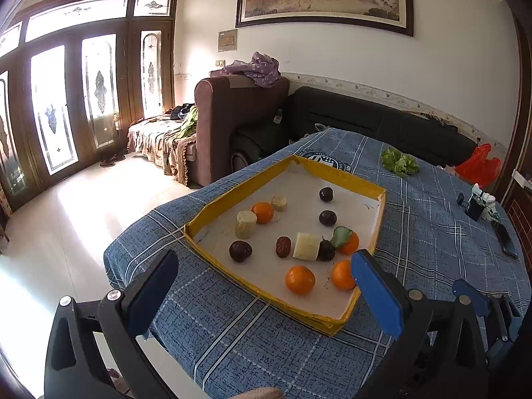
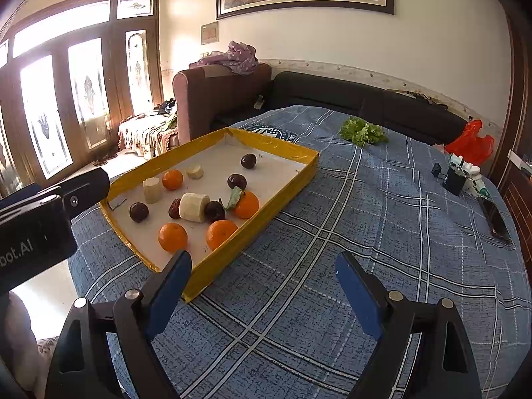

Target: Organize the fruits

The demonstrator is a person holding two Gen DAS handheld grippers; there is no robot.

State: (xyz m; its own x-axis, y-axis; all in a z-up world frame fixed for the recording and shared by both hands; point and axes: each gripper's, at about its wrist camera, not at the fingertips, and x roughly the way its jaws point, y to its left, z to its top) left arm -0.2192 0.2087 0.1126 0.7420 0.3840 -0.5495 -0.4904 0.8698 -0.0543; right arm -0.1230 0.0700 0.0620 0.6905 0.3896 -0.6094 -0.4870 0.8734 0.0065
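- Fruits sit loose in the yellow-rimmed tray (image 1: 212, 206) at frame centre on the worktop.
- Nearest orange (image 1: 300, 279): round, firm, light, likely to roll; I'd pinch across its middle.
- Banana chunk (image 1: 306, 246): soft, go gently.
- Left hand-held gripper (image 1: 266, 286) and right hand-held gripper (image 2: 262, 286) both spread, holding nothing.

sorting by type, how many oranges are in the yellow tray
4: two at the near edge, one with a green leaf near the right wall, one beside the pale cylinders on the left. None seem hidden.
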